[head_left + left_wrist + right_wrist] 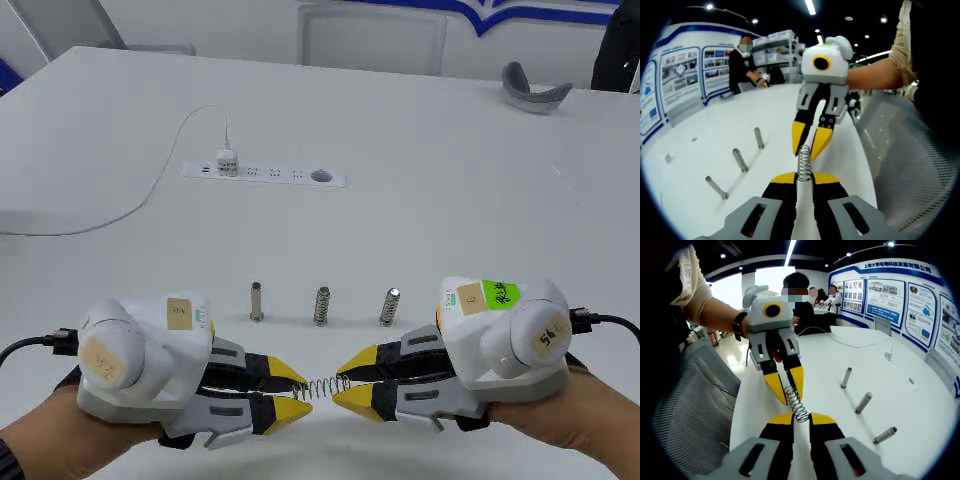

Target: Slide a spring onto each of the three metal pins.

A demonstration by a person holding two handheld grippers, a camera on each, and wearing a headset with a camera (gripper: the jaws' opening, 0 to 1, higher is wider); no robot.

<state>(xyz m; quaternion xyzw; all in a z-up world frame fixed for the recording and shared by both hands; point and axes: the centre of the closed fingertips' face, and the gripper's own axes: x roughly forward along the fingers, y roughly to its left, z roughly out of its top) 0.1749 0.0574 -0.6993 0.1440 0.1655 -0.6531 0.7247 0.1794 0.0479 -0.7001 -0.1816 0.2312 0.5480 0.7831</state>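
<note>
Spring (320,387) spans horizontally between left gripper (298,393) and right gripper (342,387), each clamped on one end; bare pin (256,300) stands upright beyond, nearer left gripper.

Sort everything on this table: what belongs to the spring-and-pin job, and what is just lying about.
For the job:
loose spring, gripped at its ends by the left tool and right tool
bare pin
middle pin and right pin, each already wearing a spring

Lying about:
power strip
charger plugged into it
grey curved piece at the far edge
</note>
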